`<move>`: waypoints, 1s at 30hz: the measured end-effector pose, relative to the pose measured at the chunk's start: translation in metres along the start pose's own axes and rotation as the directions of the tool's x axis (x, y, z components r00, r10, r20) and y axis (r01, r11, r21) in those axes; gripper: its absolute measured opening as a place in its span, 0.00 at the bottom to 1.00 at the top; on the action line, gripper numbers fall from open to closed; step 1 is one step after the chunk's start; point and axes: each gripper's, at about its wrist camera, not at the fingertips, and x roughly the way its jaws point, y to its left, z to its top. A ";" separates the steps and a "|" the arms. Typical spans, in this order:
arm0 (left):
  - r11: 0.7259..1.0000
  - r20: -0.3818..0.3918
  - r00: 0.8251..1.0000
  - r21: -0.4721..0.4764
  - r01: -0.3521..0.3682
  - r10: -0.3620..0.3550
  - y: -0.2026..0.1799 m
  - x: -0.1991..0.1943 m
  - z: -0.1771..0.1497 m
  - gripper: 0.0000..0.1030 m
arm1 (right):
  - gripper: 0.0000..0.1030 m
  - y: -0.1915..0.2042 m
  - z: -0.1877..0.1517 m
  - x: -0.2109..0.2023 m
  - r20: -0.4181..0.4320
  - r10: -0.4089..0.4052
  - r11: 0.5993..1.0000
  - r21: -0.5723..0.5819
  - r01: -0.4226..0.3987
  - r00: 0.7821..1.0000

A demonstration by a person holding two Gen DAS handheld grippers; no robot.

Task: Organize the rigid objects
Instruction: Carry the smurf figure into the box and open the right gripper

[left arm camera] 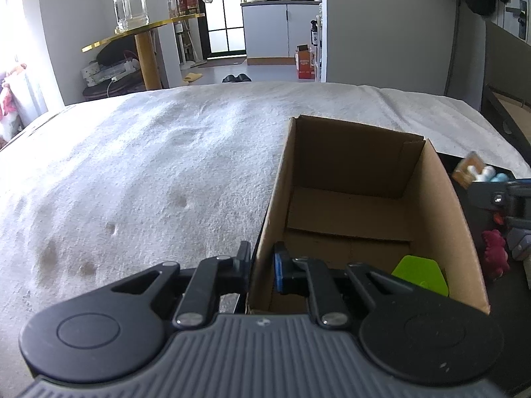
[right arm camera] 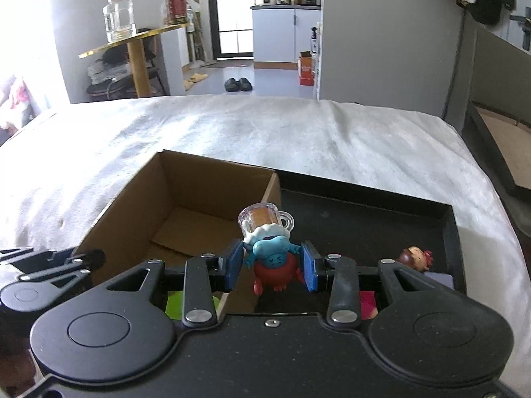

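Note:
An open cardboard box (left arm camera: pixel 431 205) stands on the white-covered bed. My left gripper (left arm camera: pixel 262 260) is shut on the box's left wall near its near corner, one finger outside and one inside. A flat green piece (left arm camera: pixel 419 273) lies in the box's near right corner. My right gripper (right arm camera: pixel 272 265) is shut on a blue and red figurine (right arm camera: pixel 270 255) that carries a clear beer mug (right arm camera: pixel 262 219). It hangs over the seam between the box (right arm camera: pixel 132 212) and a black tray (right arm camera: pixel 365 205). In the left wrist view the right gripper (left arm camera: pixel 491 192) and figurine (left arm camera: pixel 478 170) show past the box's right wall.
The black tray sits against the box's right side and holds a red toy (left arm camera: pixel 496 255), a brown-headed figurine (right arm camera: pixel 415 258) and a pink item (right arm camera: pixel 368 301). White bedding (left arm camera: pixel 149 172) stretches left and beyond. A gold round table (left arm camera: pixel 142 30) and doorway lie behind the bed.

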 end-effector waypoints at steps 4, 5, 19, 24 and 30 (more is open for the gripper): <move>1.000 0.001 1.000 -0.001 0.009 -0.009 0.001 0.000 0.000 0.12 | 0.36 0.012 0.003 0.004 -0.003 0.026 0.999 -0.023 -0.026 1.000; 1.000 0.000 1.000 -0.002 0.012 -0.012 0.002 0.000 0.000 0.12 | 0.36 0.015 0.003 0.004 -0.005 0.031 0.999 -0.027 -0.031 1.000; 1.000 -0.027 1.000 -0.008 0.015 -0.015 0.001 0.003 0.003 0.16 | 0.40 0.025 0.002 0.012 -0.026 0.047 0.998 -0.036 -0.048 0.999; 1.000 -0.027 1.000 0.003 -0.002 0.002 -0.002 0.002 0.004 0.17 | 0.40 0.013 -0.003 0.009 -0.031 0.037 0.999 0.001 -0.037 0.999; 0.999 -0.024 0.999 0.022 -0.048 0.048 -0.007 0.001 0.007 0.61 | 0.42 -0.001 -0.012 0.001 -0.033 0.023 1.000 0.014 -0.023 0.999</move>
